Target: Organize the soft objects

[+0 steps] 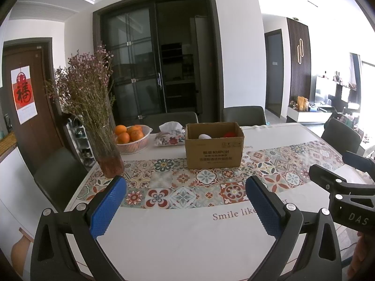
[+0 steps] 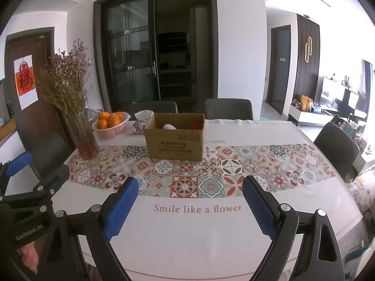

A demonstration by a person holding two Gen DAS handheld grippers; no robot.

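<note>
An open cardboard box (image 1: 213, 151) stands on the patterned runner of the table, also in the right wrist view (image 2: 174, 144). Inside it a white soft object (image 1: 204, 136) (image 2: 169, 126) and a red soft object (image 1: 230, 134) (image 2: 196, 126) show above the rim. My left gripper (image 1: 186, 207) is open and empty, hovering over the near part of the table. My right gripper (image 2: 189, 207) is open and empty, beside it on the right; it also shows in the left wrist view (image 1: 339, 178).
A glass vase of dried flowers (image 1: 103, 145) stands at the left. A white basket of oranges (image 1: 131, 138) and a floral tissue pack (image 1: 170, 135) sit behind the box. Dark chairs (image 2: 228, 109) surround the table (image 2: 211, 238).
</note>
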